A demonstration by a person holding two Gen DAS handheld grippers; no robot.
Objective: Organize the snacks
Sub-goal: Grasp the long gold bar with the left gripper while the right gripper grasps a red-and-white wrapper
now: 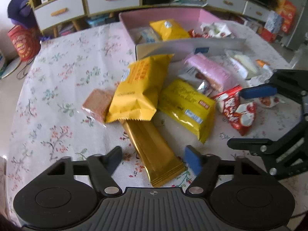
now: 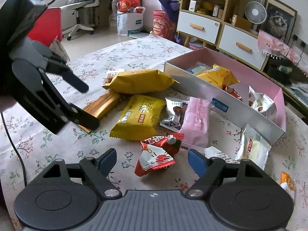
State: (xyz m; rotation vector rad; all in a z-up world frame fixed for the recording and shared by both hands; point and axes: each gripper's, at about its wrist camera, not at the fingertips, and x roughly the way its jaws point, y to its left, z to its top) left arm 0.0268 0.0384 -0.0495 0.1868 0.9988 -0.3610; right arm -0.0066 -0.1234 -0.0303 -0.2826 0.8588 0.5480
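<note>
Between left tool [image 1: 152,158] fingers: gold bar packet [image 1: 154,154], lying on the bench [image 1: 57,88]; jaws part-open, pads not touching it.
Between right tool [image 2: 152,160] fingers: red packet [image 2: 156,158], jaws part-open, not pressing.
Beyond tools: two loose yellow packets [image 2: 138,115], one pink packet [image 2: 196,121].
Far side: pink box [image 2: 277,100], one yellow packet [image 2: 221,76] inside.

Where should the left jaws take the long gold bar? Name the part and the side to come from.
Grip the gold bar at its free near end, across its narrow width, from above. Its far end is tucked under the yellow packet, while the near end lies flat and clear on the tablecloth.
</note>
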